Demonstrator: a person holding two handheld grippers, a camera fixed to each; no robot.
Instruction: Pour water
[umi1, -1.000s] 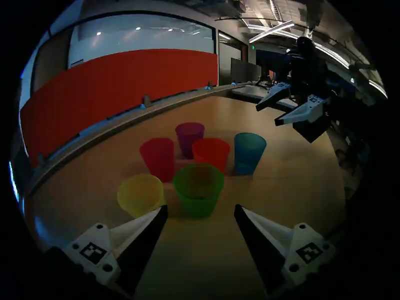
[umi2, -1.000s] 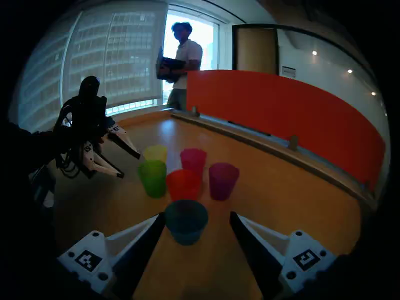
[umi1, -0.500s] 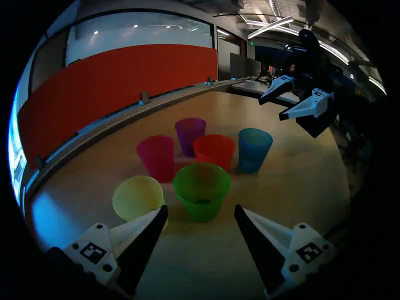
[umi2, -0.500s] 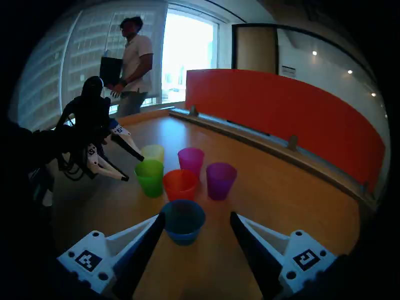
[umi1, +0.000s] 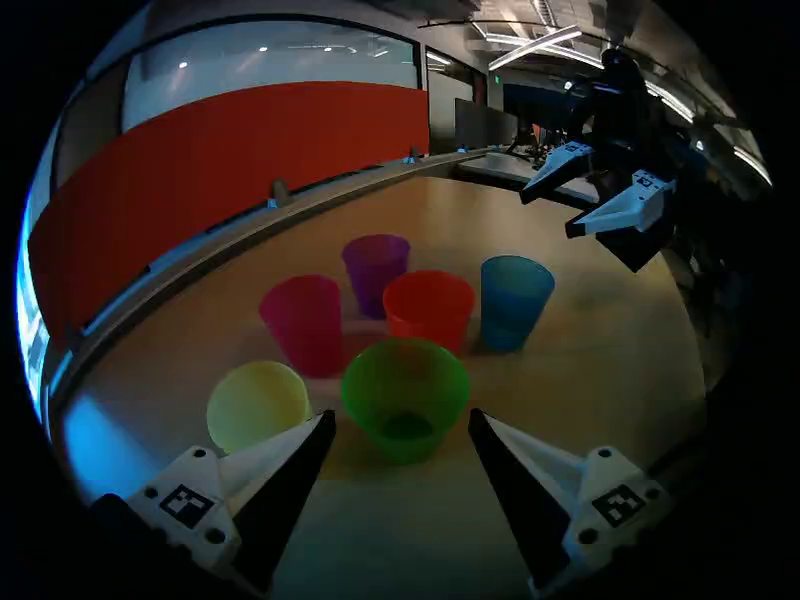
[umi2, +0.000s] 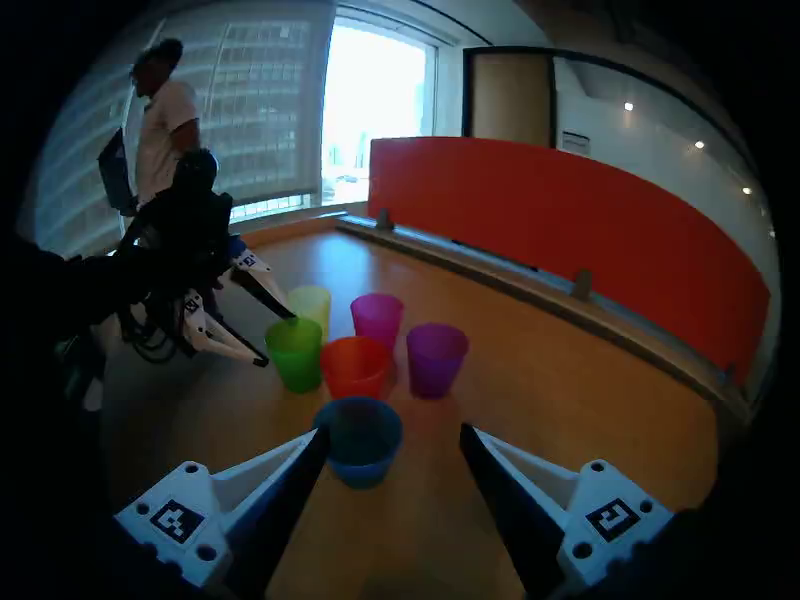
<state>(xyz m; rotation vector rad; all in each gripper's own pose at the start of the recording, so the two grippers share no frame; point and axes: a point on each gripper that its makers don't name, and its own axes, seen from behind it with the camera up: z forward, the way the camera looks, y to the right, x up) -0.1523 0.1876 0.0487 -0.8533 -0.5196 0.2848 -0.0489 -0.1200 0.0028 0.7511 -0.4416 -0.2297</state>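
Now each gripper faces a cup, and neither has a grip on one.

Six cups stand close together on the table (umi1: 610, 350). The left gripper (umi1: 400, 415) is spread wide and holds nothing, its fingers on either side of the near rim of the green cup (umi1: 405, 395) without touching it. The yellow cup (umi1: 255, 405) sits just beside its left finger. The right gripper (umi2: 393, 430) is just as wide and empty, with the blue cup (umi2: 358, 440) between its tips, nearer the left one. The pink cup (umi1: 303, 322), purple cup (umi1: 374, 270) and orange cup (umi1: 428, 308) crowd in behind. To grasp well, I would centre the cup between the fingers, slide forward past the rim, close on the wall below it and lift straight up, so the neighbours are not knocked. I cannot tell which cup holds water.
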